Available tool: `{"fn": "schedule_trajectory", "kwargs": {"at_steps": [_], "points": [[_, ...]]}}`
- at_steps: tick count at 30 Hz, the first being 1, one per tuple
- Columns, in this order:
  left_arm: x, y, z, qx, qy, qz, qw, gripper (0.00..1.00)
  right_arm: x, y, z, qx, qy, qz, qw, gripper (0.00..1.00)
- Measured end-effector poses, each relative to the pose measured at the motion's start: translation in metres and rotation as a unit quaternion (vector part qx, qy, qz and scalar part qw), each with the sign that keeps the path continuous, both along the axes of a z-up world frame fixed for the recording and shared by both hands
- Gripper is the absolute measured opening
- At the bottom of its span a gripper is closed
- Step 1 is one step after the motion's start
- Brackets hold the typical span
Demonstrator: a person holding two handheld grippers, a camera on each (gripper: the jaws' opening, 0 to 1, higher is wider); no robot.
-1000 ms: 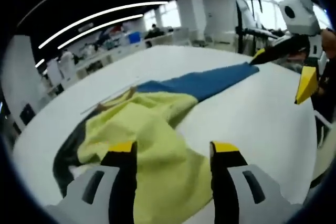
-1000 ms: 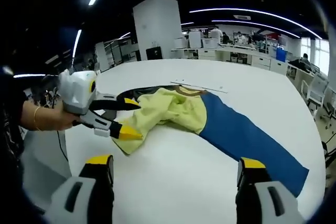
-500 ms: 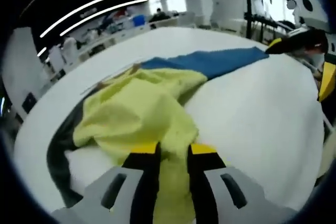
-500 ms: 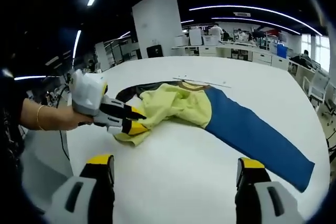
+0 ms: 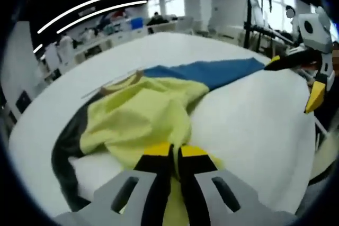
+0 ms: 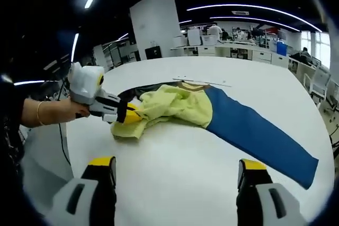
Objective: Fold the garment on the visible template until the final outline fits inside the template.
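A garment with a yellow-green part [image 5: 137,117] [image 6: 175,107], a blue part [image 5: 212,72] [image 6: 249,130] and a black part [image 5: 69,136] lies crumpled on the white table [image 5: 254,125] [image 6: 180,168]. My left gripper [image 5: 175,154] [image 6: 132,114] is shut on the yellow fabric's near edge, a hand holding it at the left of the right gripper view. My right gripper [image 6: 177,170] stands open above bare table, short of the garment; it also appears at the right edge of the left gripper view [image 5: 312,78]. A thin strip [image 6: 204,82] lies beyond the collar.
The table's edge curves close on the left in the right gripper view [image 6: 69,152]. Office desks, pillars and people stand far behind [image 6: 233,41].
My left gripper has gone from open to shut on the yellow fabric's edge and the fabric has bunched up a little. The right gripper has stayed open.
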State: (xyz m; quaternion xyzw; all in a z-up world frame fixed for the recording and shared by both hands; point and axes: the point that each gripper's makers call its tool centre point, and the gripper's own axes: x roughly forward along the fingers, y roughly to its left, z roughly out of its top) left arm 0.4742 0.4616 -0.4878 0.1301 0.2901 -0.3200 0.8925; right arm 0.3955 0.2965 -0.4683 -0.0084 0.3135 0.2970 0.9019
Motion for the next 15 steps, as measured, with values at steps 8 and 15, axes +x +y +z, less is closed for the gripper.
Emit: {"fn": "schedule_trajectory", "kwargs": {"at_steps": [8, 15], "points": [[0.021, 0.015, 0.042, -0.024, -0.025, -0.012, 0.9993, 0.01, 0.002, 0.003, -0.002, 0.007, 0.005, -0.011, 0.9999, 0.91], [0.041, 0.028, 0.052, -0.017, -0.041, -0.014, 0.9989, 0.00, 0.006, 0.005, -0.005, 0.011, 0.009, -0.020, 0.9997, 0.89]]}}
